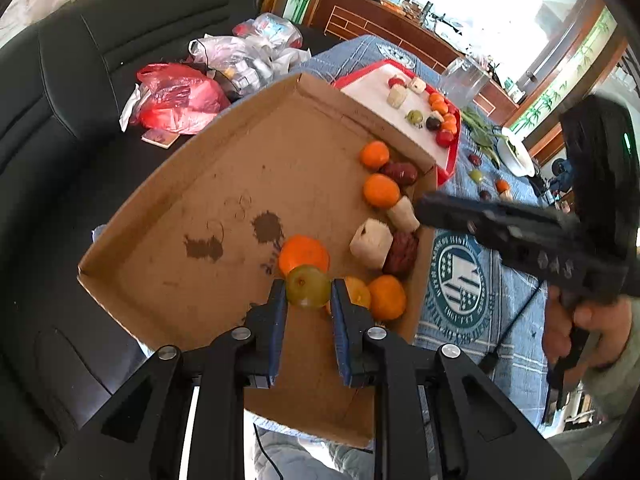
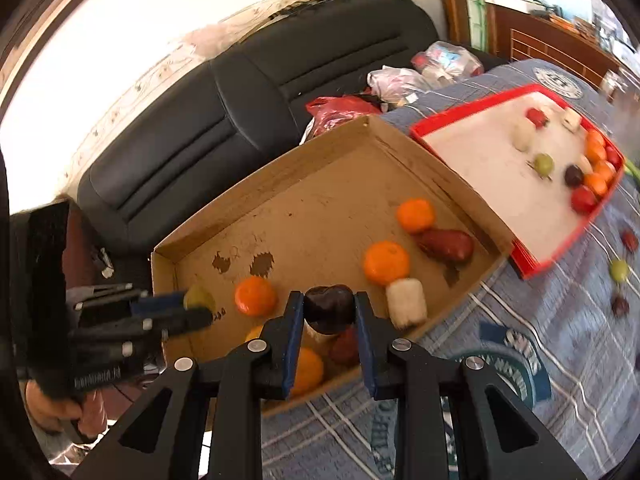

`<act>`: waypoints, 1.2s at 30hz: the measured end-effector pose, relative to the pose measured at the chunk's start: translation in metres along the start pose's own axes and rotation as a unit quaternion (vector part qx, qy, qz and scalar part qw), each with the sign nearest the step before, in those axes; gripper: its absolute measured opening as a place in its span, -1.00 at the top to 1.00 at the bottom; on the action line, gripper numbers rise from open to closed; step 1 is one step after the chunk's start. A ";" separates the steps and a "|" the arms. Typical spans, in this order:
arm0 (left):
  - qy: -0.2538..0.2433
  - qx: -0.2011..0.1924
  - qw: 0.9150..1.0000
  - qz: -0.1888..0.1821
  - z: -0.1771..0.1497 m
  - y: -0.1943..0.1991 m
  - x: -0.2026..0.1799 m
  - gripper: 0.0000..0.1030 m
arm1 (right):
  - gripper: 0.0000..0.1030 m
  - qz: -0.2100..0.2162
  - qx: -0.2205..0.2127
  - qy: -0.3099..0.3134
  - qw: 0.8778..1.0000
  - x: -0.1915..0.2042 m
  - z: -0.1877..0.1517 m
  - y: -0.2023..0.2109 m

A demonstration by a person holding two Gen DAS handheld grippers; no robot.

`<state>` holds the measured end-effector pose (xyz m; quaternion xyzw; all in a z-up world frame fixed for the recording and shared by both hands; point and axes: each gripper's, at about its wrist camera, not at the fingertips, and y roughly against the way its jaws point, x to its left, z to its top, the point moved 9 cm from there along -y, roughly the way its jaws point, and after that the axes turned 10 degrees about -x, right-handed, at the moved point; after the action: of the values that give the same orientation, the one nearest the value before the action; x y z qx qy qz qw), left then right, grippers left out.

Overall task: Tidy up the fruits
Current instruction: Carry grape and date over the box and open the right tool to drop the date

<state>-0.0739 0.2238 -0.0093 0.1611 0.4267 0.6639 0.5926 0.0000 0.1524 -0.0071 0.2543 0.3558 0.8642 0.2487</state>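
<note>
Where oranges (image 2: 386, 262) lie, cardboard box (image 1: 168, 208), red tray (image 2: 560, 260)

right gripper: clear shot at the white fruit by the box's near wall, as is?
Probably not yet. The right gripper is shut on a dark plum, so its jaws are occupied. The path itself looks free: the white fruit lies just beside it in the open cardboard box, uncovered.

The red tray (image 2: 536, 268) and its fruits smear with blur; the cardboard box (image 2: 168, 258) hides its near corner.
</note>
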 end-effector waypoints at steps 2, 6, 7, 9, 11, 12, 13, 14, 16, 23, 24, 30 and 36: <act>0.003 0.009 1.000 -0.001 -0.007 -0.003 0.001 0.63 | 0.52 0.003 0.008 0.002 1.000 0.003 0.004 -0.011; 0.002 0.021 1.000 0.002 -0.014 -0.010 0.005 0.63 | 0.51 0.002 0.029 0.006 1.000 0.002 0.006 -0.032; 0.002 0.023 1.000 0.002 -0.016 -0.011 0.005 0.63 | 0.51 -0.002 0.033 0.013 0.999 0.002 0.007 -0.037; 0.005 0.026 1.000 0.003 -0.018 -0.013 0.007 0.63 | 0.51 -0.005 0.037 0.026 0.999 0.004 0.007 -0.044; 0.005 0.028 1.000 0.003 -0.020 -0.014 0.007 0.63 | 0.51 -0.006 0.041 0.032 0.999 0.005 0.008 -0.052; 0.003 0.029 1.000 0.004 -0.020 -0.014 0.007 0.63 | 0.51 -0.006 0.044 0.035 0.998 0.006 0.008 -0.055; 0.003 0.029 1.000 0.004 -0.021 -0.015 0.008 0.63 | 0.51 -0.007 0.046 0.037 0.998 0.006 0.008 -0.058; 0.003 0.030 1.000 0.005 -0.021 -0.015 0.008 0.63 | 0.51 -0.008 0.048 0.038 0.998 0.006 0.008 -0.061; 0.001 0.030 1.000 0.005 -0.022 -0.016 0.009 0.63 | 0.51 -0.009 0.053 0.038 0.998 0.006 0.006 -0.066; -0.016 0.033 0.999 0.014 -0.023 -0.016 0.008 0.62 | 0.49 -0.016 0.071 0.056 0.996 0.005 -0.003 -0.082; -0.016 0.033 0.999 0.015 -0.023 -0.016 0.007 0.62 | 0.49 -0.018 0.073 0.058 0.996 0.005 -0.004 -0.084; -0.029 0.035 0.999 0.027 -0.025 -0.018 0.006 0.62 | 0.45 -0.023 0.075 0.061 0.995 0.006 -0.008 -0.086; -0.026 0.032 0.999 0.030 -0.025 -0.017 0.006 0.62 | 0.29 -0.023 0.060 0.052 0.997 0.008 -0.007 -0.072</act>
<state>-0.0820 0.2189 -0.0388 0.2097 0.4273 0.6633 0.5775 0.0079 0.1987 -0.0622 0.2155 0.4251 0.8475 0.2338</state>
